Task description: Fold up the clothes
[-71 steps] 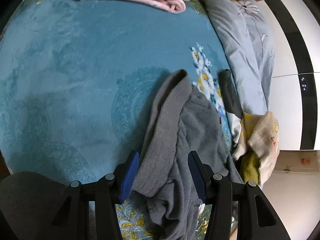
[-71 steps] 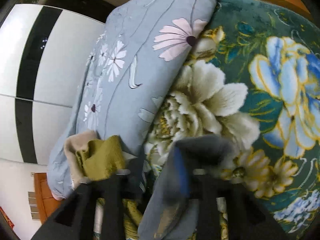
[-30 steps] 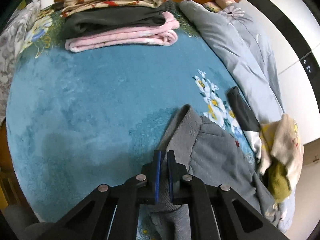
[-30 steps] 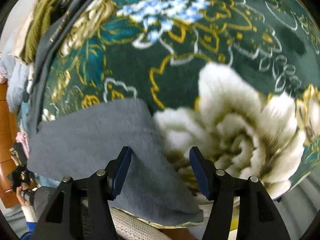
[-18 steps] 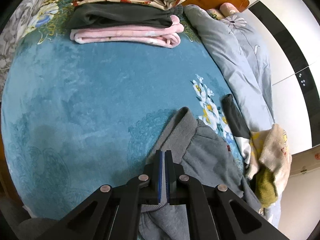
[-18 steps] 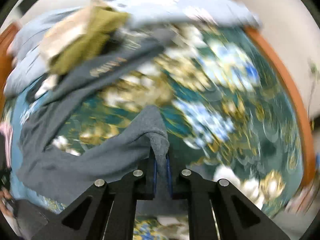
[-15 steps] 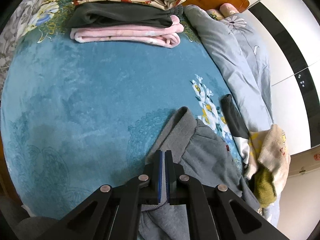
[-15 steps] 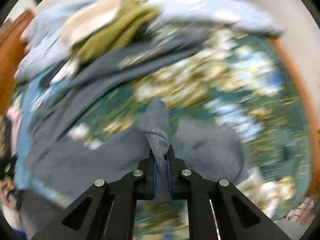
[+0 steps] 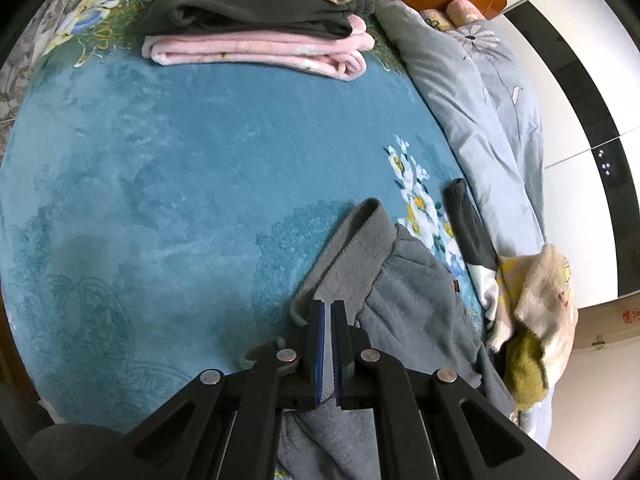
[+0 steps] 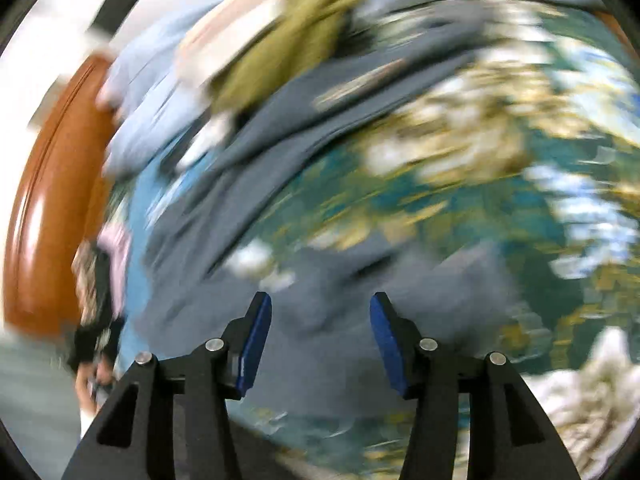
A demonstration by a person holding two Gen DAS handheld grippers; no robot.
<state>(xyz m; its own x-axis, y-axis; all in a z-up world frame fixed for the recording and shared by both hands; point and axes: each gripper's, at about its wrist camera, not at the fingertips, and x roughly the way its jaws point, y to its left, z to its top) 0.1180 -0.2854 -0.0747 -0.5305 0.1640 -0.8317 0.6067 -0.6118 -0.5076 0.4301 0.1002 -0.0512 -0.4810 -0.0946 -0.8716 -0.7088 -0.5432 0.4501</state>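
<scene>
While the left tool [image 9: 328, 344] stayed clamped tight on the ribbed hem of the grey knitted sweatshirt [image 9: 404, 312], just as it had been half a second before, the right tool [image 10: 318, 340] had let go: its blue-padded fingers [image 10: 256, 340], which had been pinched on a peak of the same grey cloth a moment earlier, now stood wide apart with nothing between them. The right wrist view was heavily smeared, so that tool was judged to be swinging fast; the grey cloth [image 10: 320, 320] lay loose under it on the bed.

The sweatshirt lay on the teal plush bedspread with white and yellow flowers [image 9: 180, 180], its hem band stretched out toward the middle of the bed and its body trailing back under the left tool. Farther off, a stack of folded clothes [image 9: 260, 36], pink at the bottom, dark grey above it, floral on top, sat near the head of the bed. A heap of unfolded beige and olive garments [image 9: 532, 320] waited at the bed's edge, beside the pale blue flowered quilt [image 9: 480, 120].

The release probably meant one corner had been laid down or flung, and the right tool was free to take a new hold; no fold was yet visible in the sweatshirt.
</scene>
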